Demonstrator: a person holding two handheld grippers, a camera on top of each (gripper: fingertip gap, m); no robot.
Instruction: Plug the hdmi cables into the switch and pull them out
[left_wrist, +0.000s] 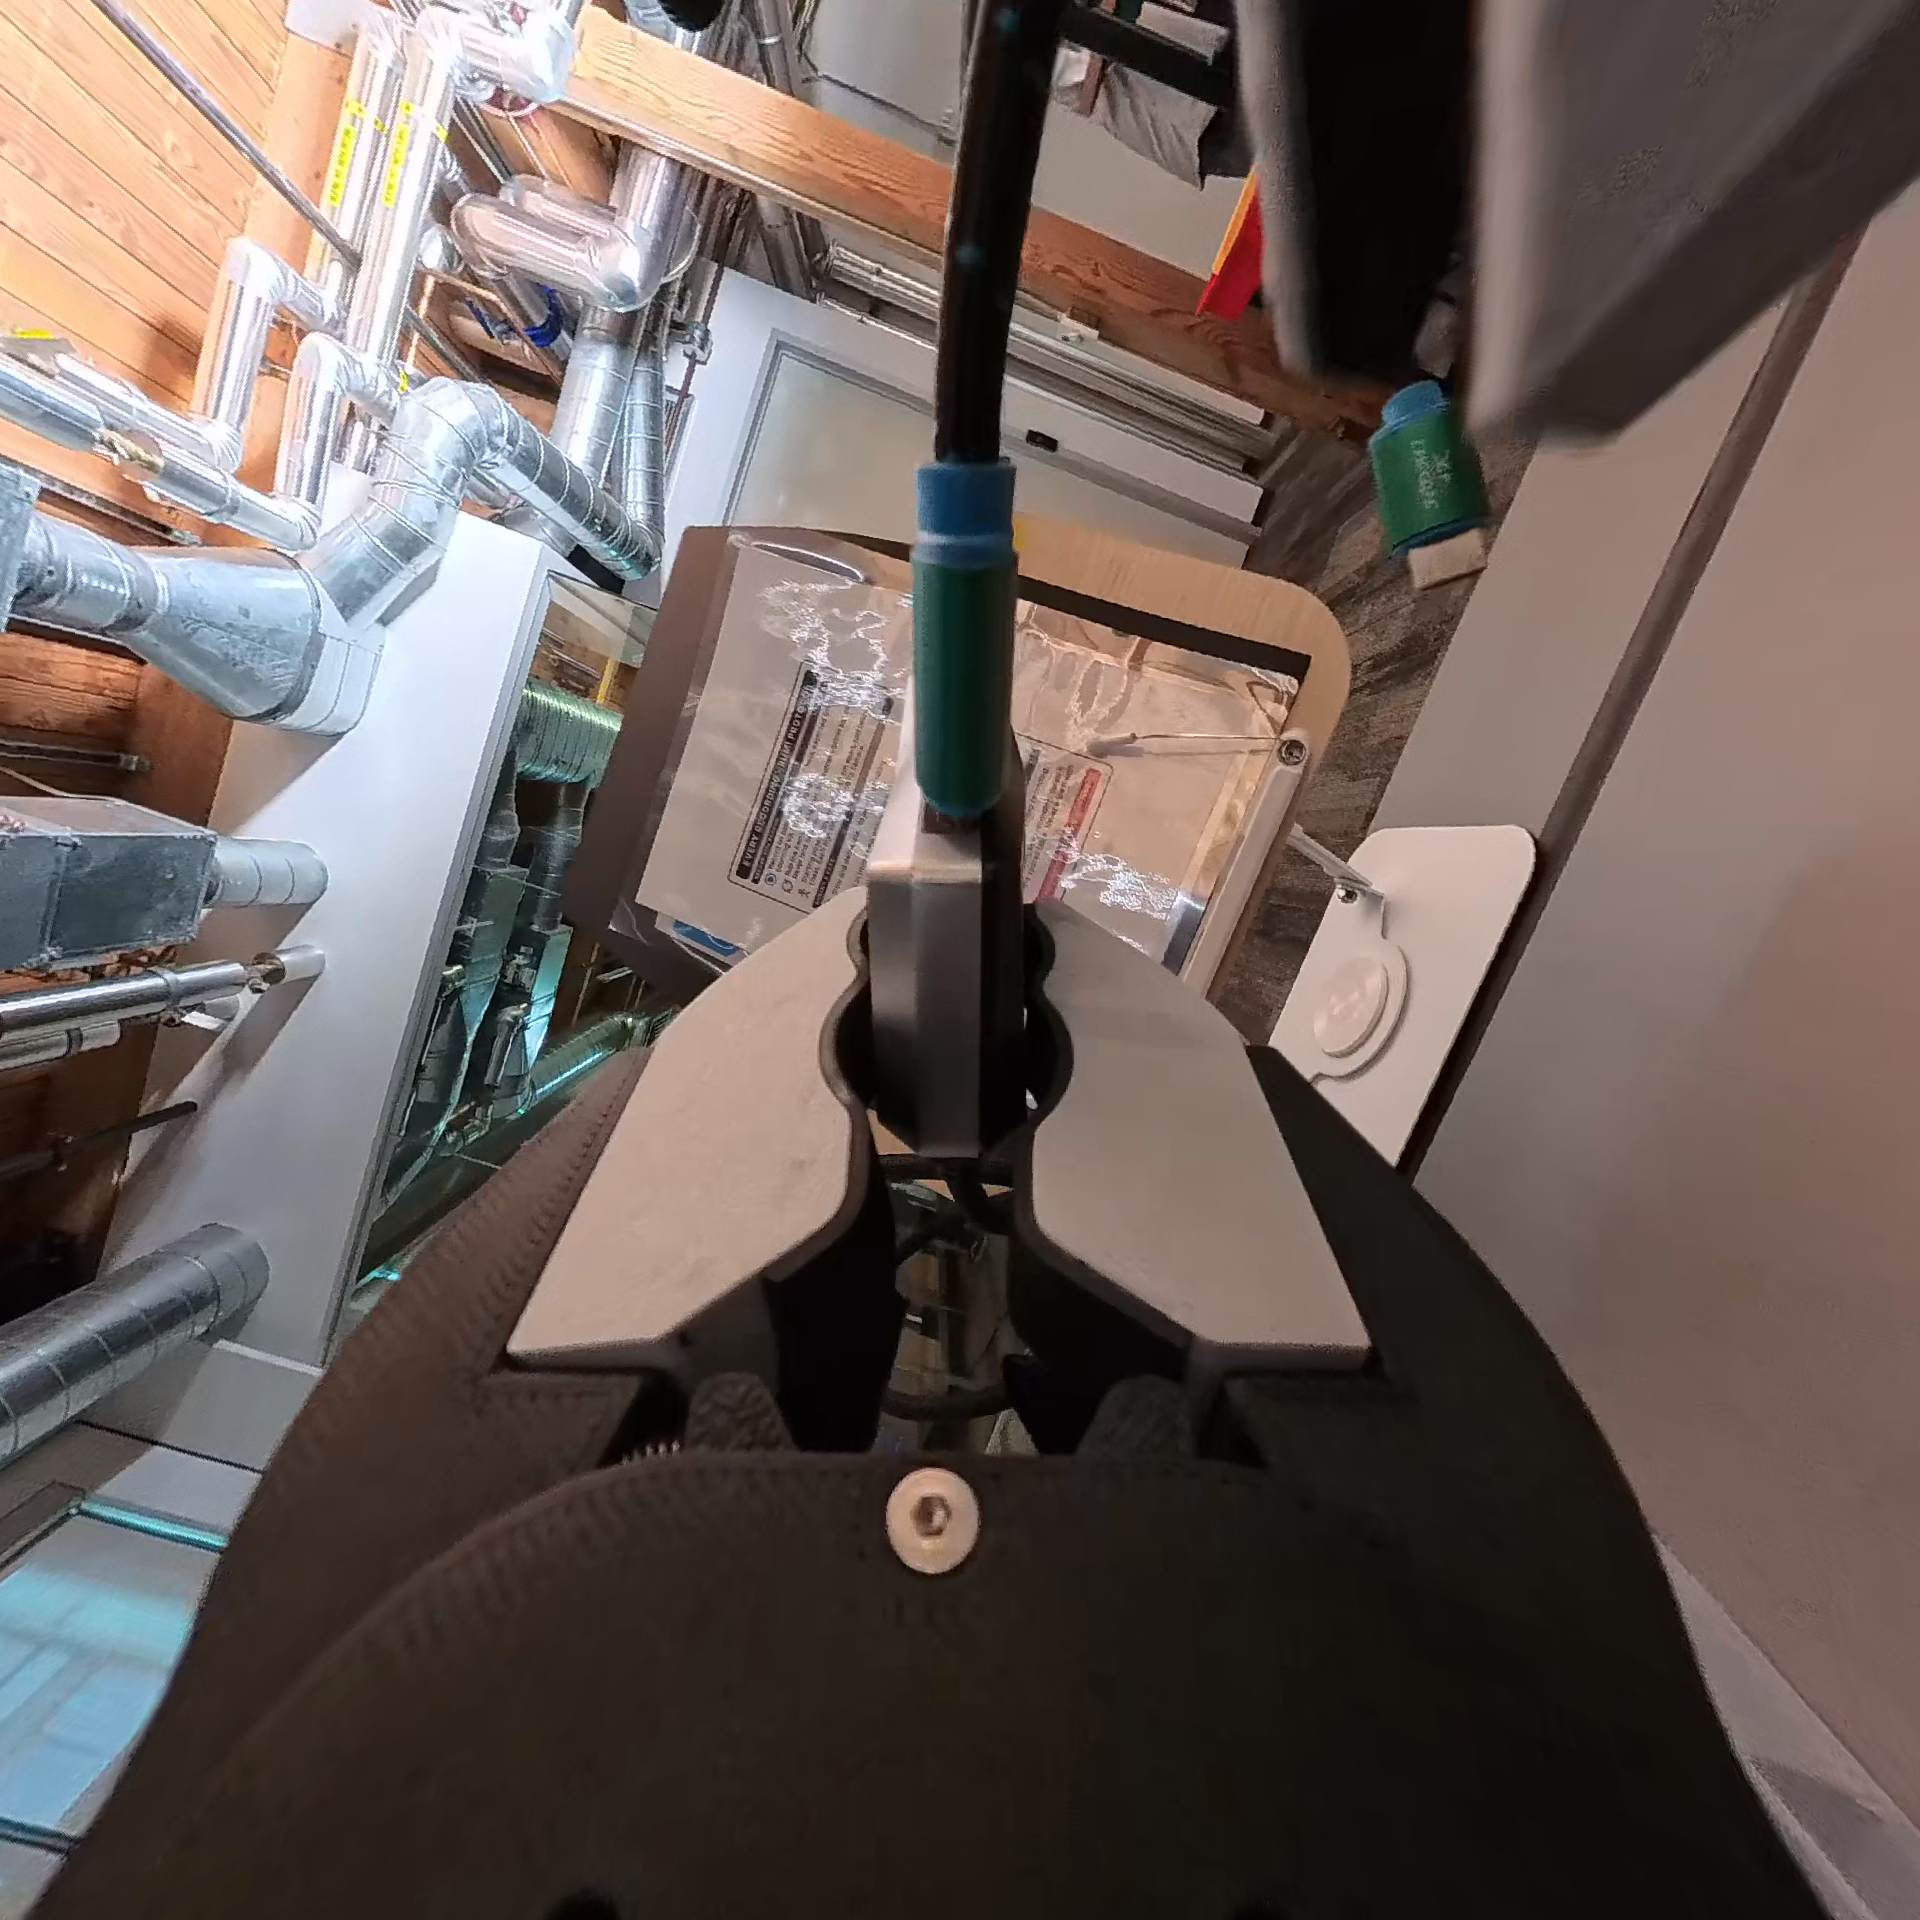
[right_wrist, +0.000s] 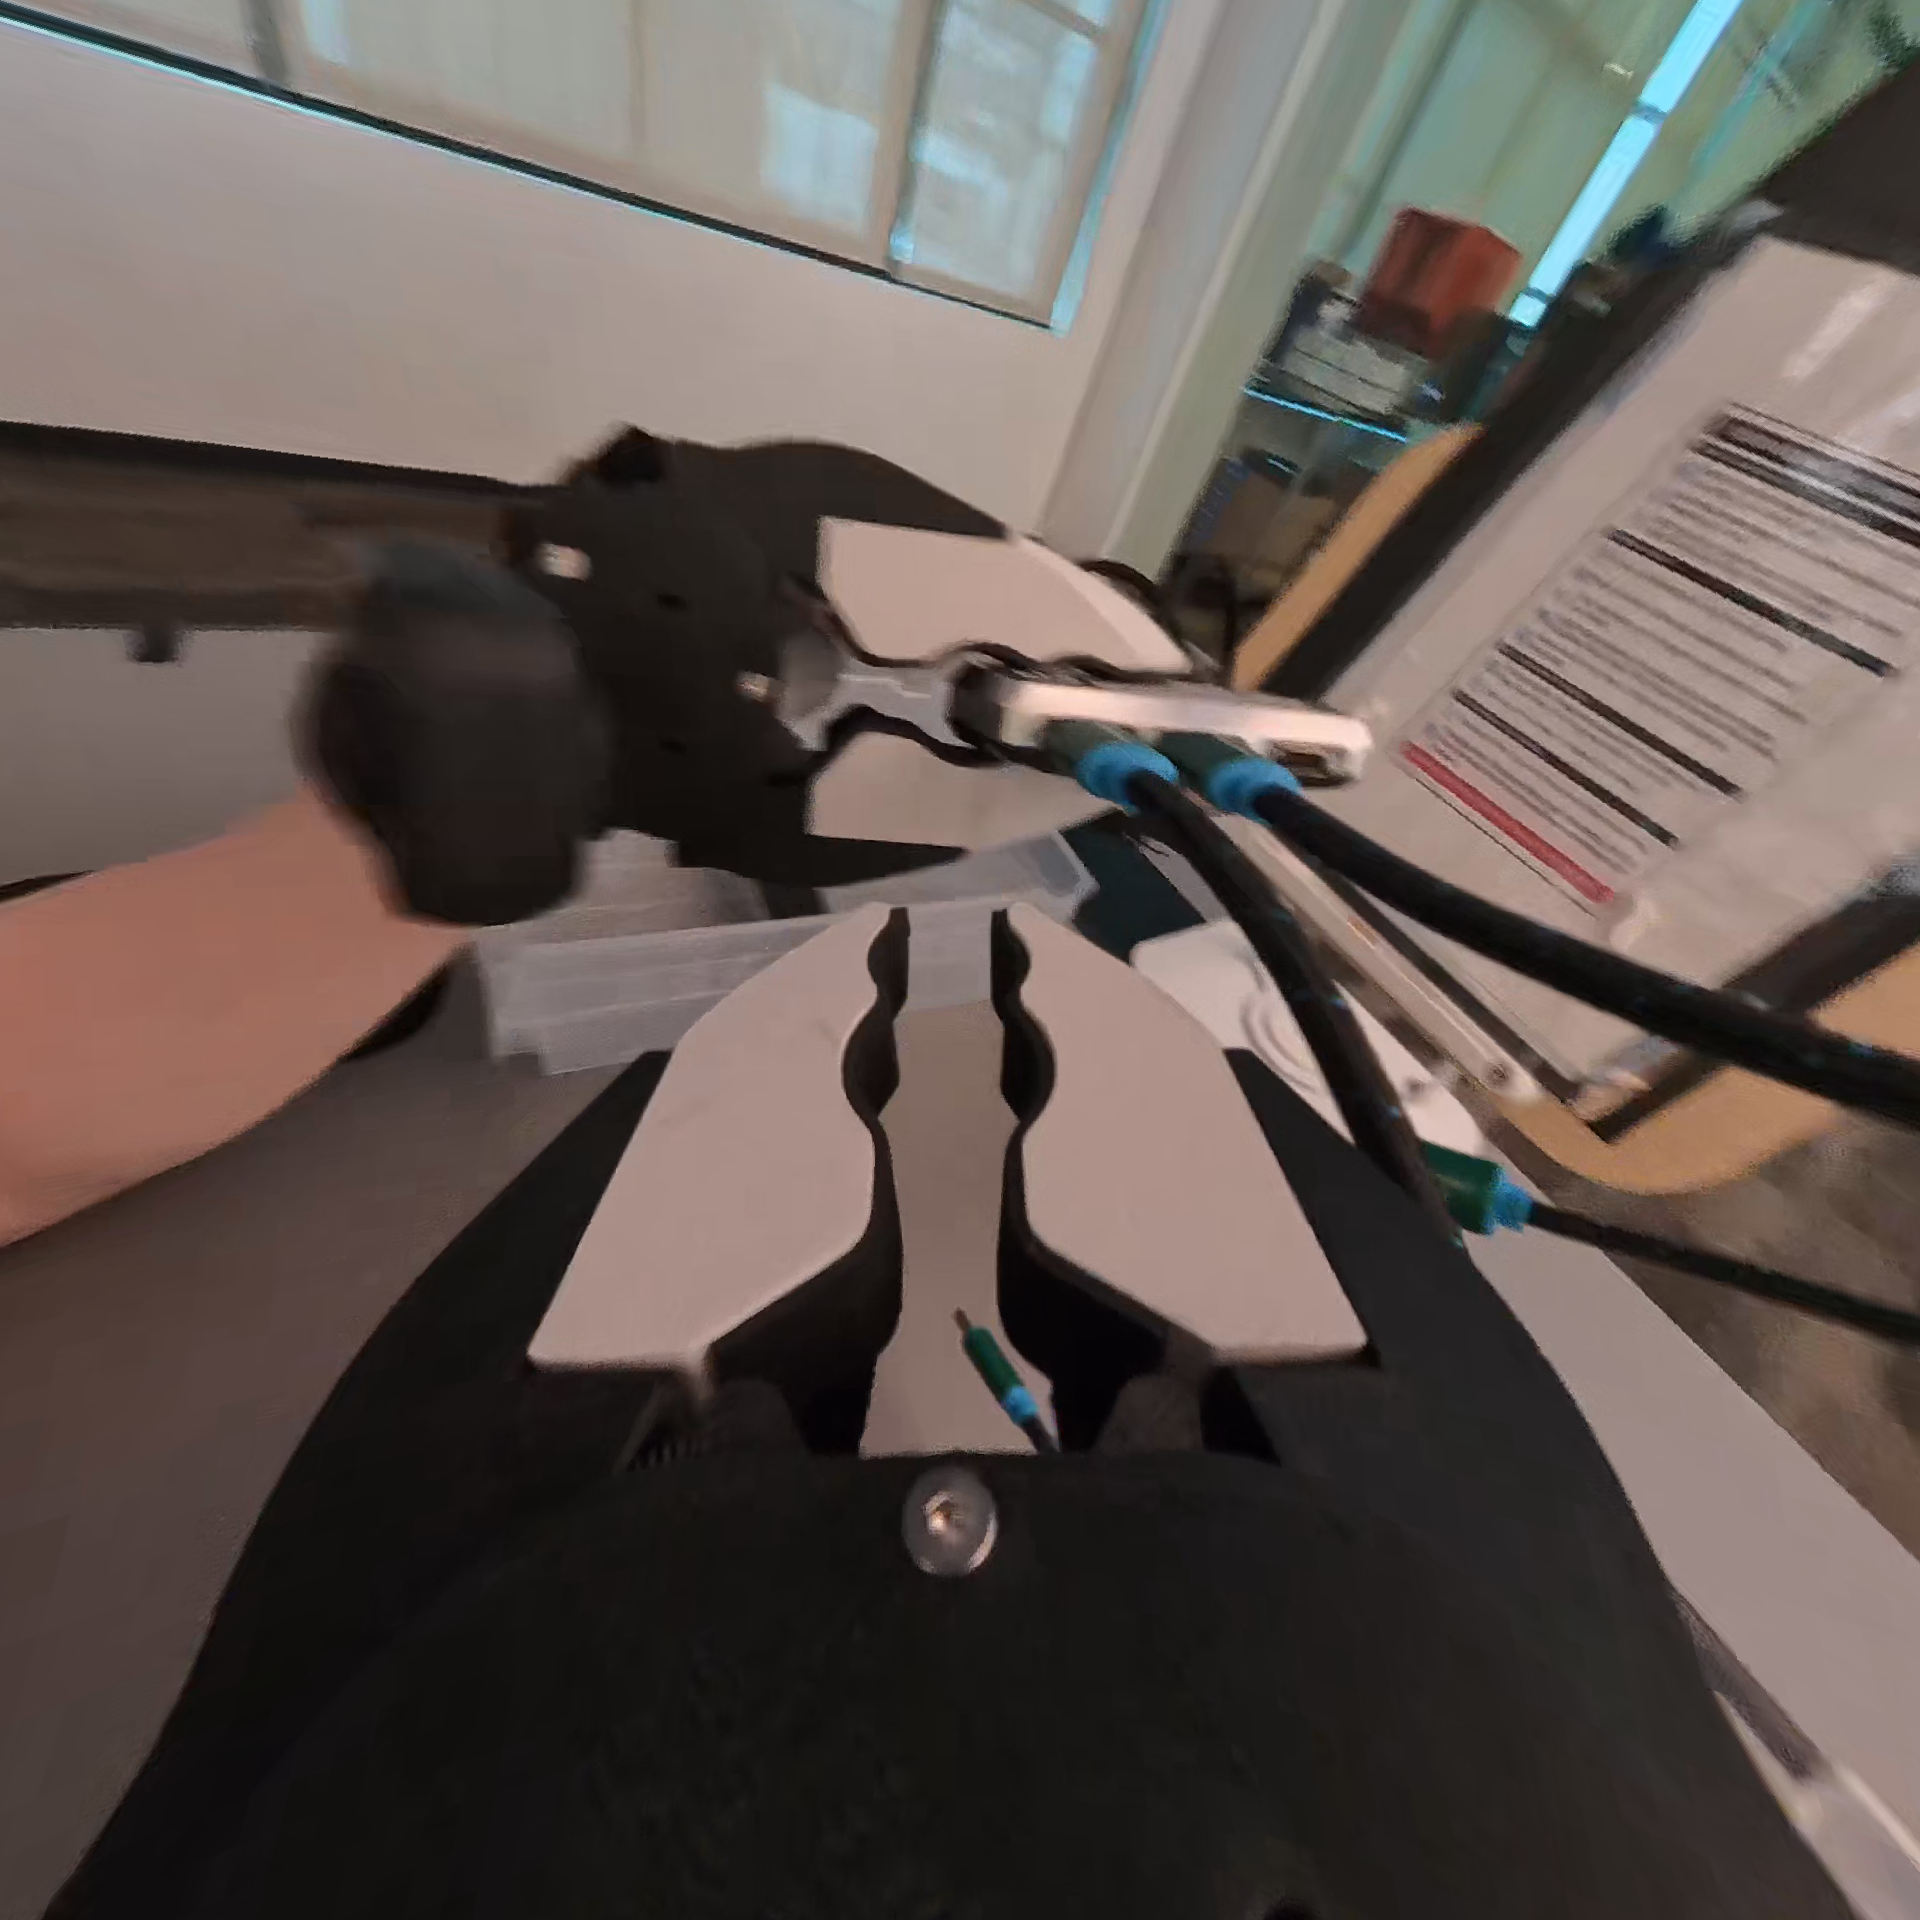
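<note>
My left gripper is shut on the silver switch and holds it edge-on in the air. A green and blue hdmi plug sits in the switch, its black cable running up. In the right wrist view the switch carries two plugs side by side, with a bare port beside them. My right gripper is slightly open and empty, below and short of the switch. A loose plug lies on the table to the right. Another loose plug shows between my right fingers.
A clear sign holder with a printed sheet on a wooden board stands behind the switch, at right in the right wrist view. A white round pad lies on the grey table. A clear plastic box and a person's forearm are at left.
</note>
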